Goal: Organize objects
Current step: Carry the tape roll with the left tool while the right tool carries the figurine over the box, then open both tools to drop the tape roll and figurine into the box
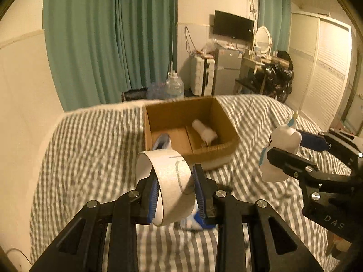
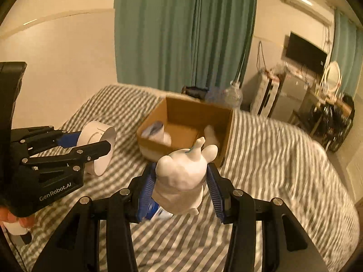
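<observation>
While the cardboard box (image 1: 190,131) sits open near the bed's (image 1: 90,147) far edge, both grippers hang above bare striped cover. Left gripper (image 1: 174,188) pinches a tape roll (image 1: 165,181); right gripper (image 2: 181,181), beside it, pinches a white figurine (image 2: 181,179). "GenRobot.AI" and "DAS" mark the housings.

Left hand-held gripper (image 1: 174,190) clamped, tilted downward; right hand-held gripper (image 2: 180,185) clamped, tilted downward.
</observation>
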A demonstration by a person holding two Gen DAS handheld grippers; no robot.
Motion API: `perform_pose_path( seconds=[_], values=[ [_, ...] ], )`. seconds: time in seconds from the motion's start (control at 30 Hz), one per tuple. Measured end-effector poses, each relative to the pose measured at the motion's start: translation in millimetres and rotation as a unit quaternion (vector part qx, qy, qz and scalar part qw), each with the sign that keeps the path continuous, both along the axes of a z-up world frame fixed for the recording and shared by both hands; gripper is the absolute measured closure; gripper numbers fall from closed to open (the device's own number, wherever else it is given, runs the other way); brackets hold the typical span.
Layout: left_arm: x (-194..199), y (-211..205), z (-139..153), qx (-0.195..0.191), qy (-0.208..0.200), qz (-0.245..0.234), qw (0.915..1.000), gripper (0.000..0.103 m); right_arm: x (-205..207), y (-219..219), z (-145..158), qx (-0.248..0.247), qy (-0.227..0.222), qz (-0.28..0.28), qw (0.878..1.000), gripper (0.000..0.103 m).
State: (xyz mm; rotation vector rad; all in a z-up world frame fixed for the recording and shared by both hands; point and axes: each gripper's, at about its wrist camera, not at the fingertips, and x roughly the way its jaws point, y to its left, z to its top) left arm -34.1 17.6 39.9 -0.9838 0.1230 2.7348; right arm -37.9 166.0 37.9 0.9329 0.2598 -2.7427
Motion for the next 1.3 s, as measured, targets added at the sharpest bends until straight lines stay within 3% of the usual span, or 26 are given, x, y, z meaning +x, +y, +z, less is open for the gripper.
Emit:
perform_pose_path(
  seconds=[0.27, 0.4, 0.57, 0.83, 1.03, 1.3],
  values=[
    [-64.4, 5.0, 20.4, 0.015, 0.006, -0.005, 0.9999, 0.079, -56.7, -9.1, 37.0, 0.013, 0.031, 0.013, 0.999, 0.058],
    [-108.8, 7.1, 11.3, 0.024, -0.011, -0.005, 0.9996, 0.091, -96.4, -6.9, 35.6, 0.013, 0.025, 0.01, 1.0, 0.058],
    [-161.5, 14.5, -14.7, 0.022, -0.037, -0.016, 0.9989, 0.091, -153.6, -2.6, 12.0, 0.008, -0.006, 0.005, 1.0, 0.058],
    [-221.7, 29.3, -63.2, 0.004, -0.073, -0.063, 0.9954, 0.091, -237.5, 7.0, -51.7, 0.012, -0.073, 0.004, 0.997, 0.058],
    [-247.0, 37.3, -85.8, -0.016, -0.078, -0.087, 0.993, 0.091, -261.7, 19.7, -83.3, 0.009, -0.094, 0.008, 0.995, 0.058],
    [-247.7, 50.3, -97.9, -0.047, -0.076, -0.086, 0.9923, 0.086, -271.6, 30.1, -94.7, -0.003, -0.107, 0.01, 0.994, 0.058]
  ],
)
